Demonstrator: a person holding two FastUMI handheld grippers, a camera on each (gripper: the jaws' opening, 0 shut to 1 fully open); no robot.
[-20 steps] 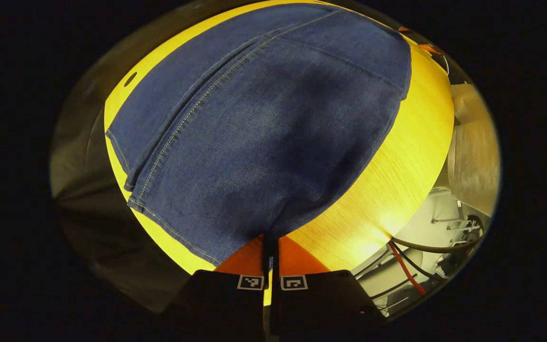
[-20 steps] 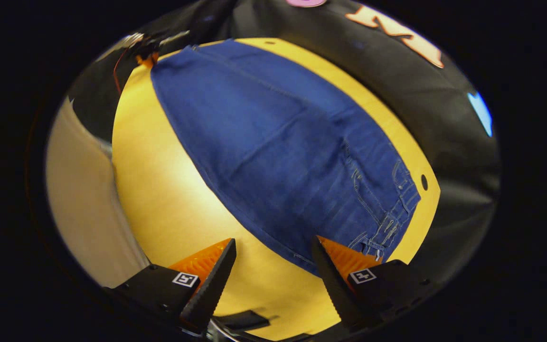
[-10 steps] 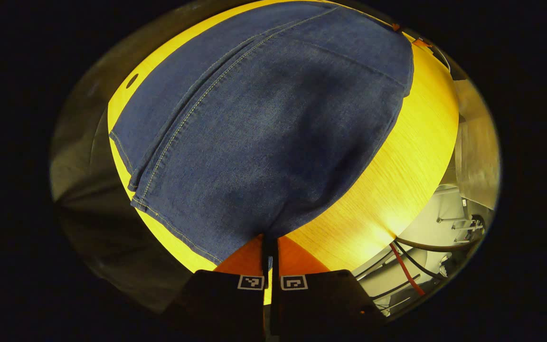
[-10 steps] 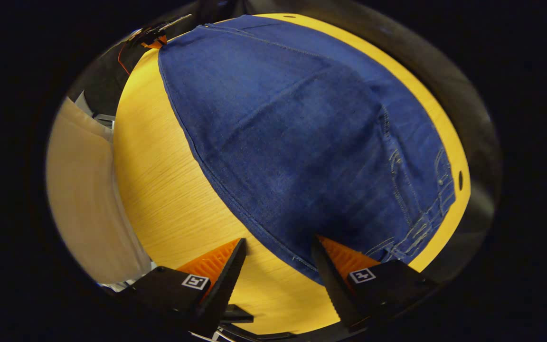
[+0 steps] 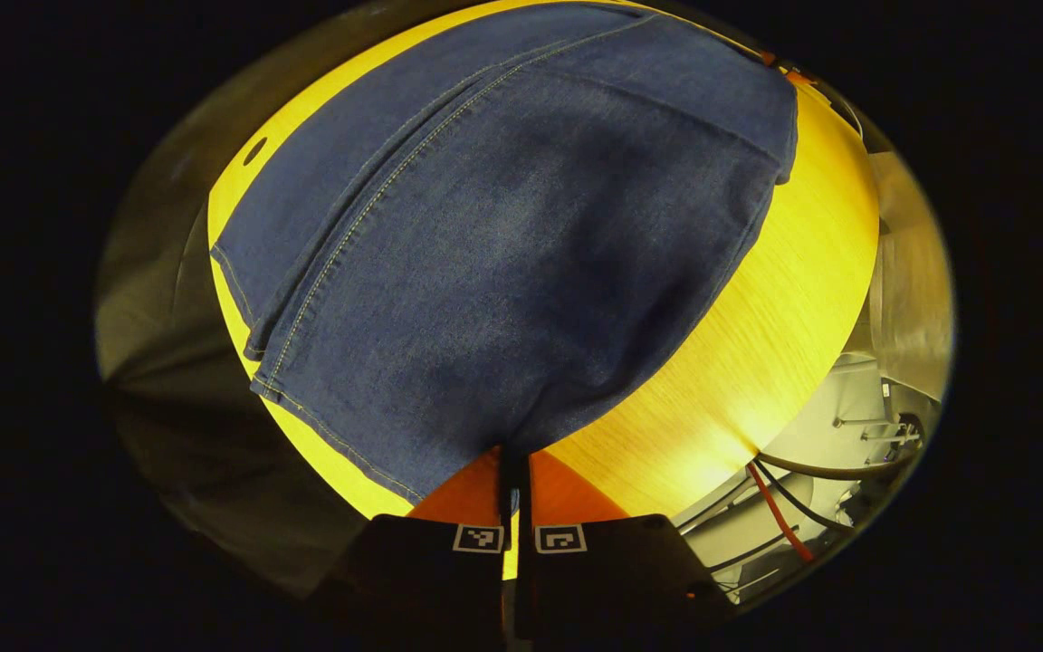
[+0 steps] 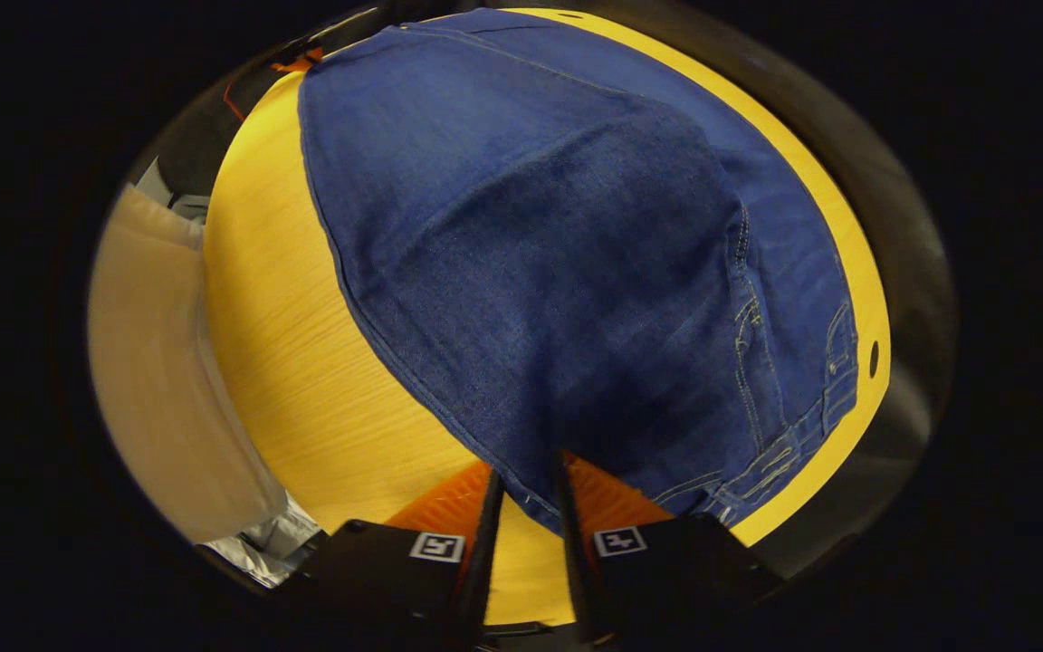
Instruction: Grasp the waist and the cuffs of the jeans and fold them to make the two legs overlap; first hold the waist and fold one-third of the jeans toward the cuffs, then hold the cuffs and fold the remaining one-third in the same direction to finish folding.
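Observation:
Blue jeans [image 5: 503, 235] lie flat on a yellow wooden table [image 5: 757, 344], the legs stacked one on the other. In the left gripper view, my left gripper [image 5: 514, 466] is shut on the near corner at the cuff end, beside the stitched hem [image 5: 304, 407]. In the right gripper view the jeans [image 6: 558, 254] stretch away from me, with the waistband [image 6: 811, 426] at the lower right. My right gripper [image 6: 526, 484] straddles the near waist corner. Its fingers are close together with denim between them, but a narrow gap still shows.
A small dark hole [image 5: 254, 151] sits near the table's far edge, also seen as the hole [image 6: 873, 358] by the waistband. Red and black cables [image 5: 775, 516] hang below the table edge. A person's pale clothing [image 6: 150, 362] stands beside the table [image 6: 304, 362].
My right gripper dropped onto the waist corner and its fingers closed from wide apart to a narrow gap around the denim. My left gripper stayed shut on the cuff corner, barely moving.

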